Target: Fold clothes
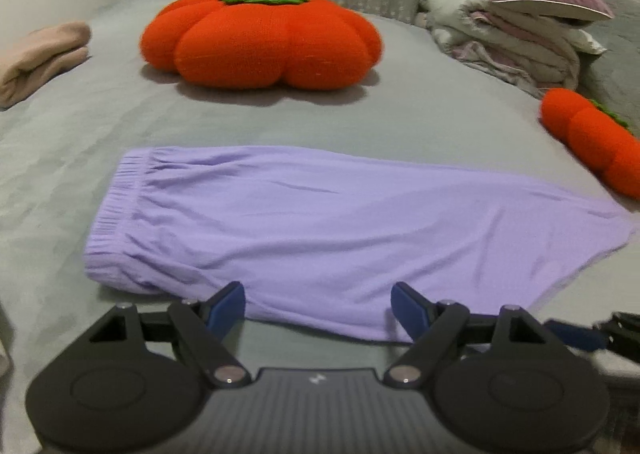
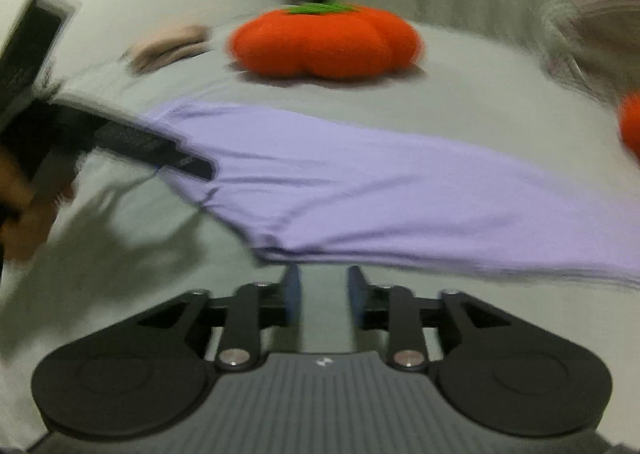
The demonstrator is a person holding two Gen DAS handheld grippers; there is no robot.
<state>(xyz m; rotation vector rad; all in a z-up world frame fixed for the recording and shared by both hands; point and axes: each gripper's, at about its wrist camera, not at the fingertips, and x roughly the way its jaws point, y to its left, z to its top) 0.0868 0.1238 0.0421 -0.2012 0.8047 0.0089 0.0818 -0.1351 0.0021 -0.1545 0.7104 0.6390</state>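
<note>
A pair of lilac shorts (image 1: 320, 230) lies flat on the grey bed, elastic waistband to the left, folded lengthwise. My left gripper (image 1: 318, 304) is open and empty, its blue pads at the shorts' near edge. The right wrist view is blurred: the shorts (image 2: 400, 194) stretch across the bed, and my right gripper (image 2: 322, 286) is open with a narrow gap, empty, just short of the near edge. The left gripper also shows there at the far left (image 2: 152, 146), over the shorts' waistband end.
A large orange pumpkin cushion (image 1: 260, 42) sits behind the shorts. A second orange cushion (image 1: 592, 138) lies at the right. Folded pink cloth (image 1: 40, 58) is at the far left, a pile of bedding and a pillow (image 1: 520, 22) at the back right.
</note>
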